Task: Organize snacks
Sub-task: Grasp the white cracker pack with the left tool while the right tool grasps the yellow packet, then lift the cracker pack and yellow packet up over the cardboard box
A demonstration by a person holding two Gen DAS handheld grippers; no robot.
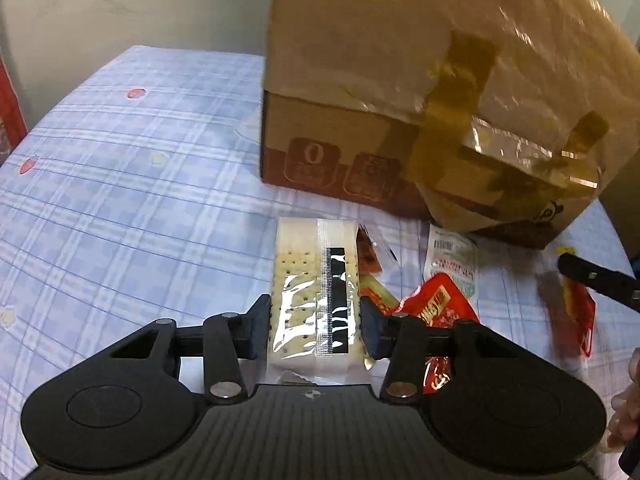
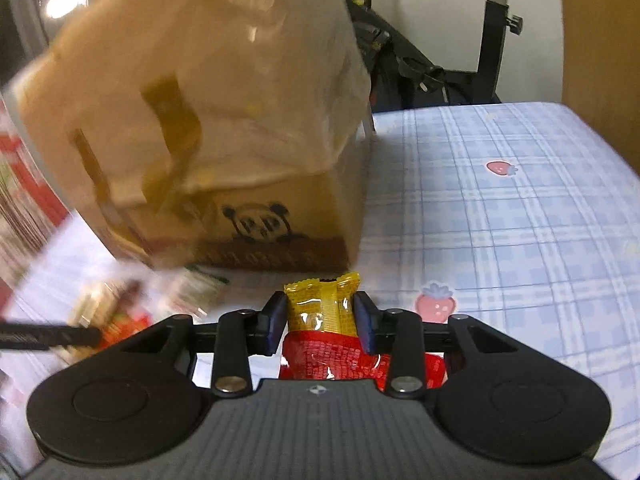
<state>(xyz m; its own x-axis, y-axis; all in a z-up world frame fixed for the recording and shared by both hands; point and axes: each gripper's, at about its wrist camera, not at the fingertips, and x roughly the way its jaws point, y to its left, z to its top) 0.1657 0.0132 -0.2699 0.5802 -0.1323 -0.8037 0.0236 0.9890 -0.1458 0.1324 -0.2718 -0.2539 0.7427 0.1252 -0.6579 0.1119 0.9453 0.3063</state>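
Blue plaid tablecloth (image 2: 500, 232) (strawberry print), pale wall (image 1: 140, 4) behind, black exercise bike (image 2: 436, 68), bright ceiling light (image 2: 64, 0)

Both grippers are matte black, the left gripper (image 1: 316, 326) and right gripper (image 2: 320, 322) alike. Silver rivets dot their linkage arms. A ribbed plate sits behind the jaws.

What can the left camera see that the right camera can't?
Only the left view shows the left gripper shut on a clear cracker pack, with a white packet loose on the cloth. Only the right view shows the right gripper shut on a yellow-and-red snack packet, plus an exercise bike behind. Both show the cardboard box and the checked strawberry tablecloth.
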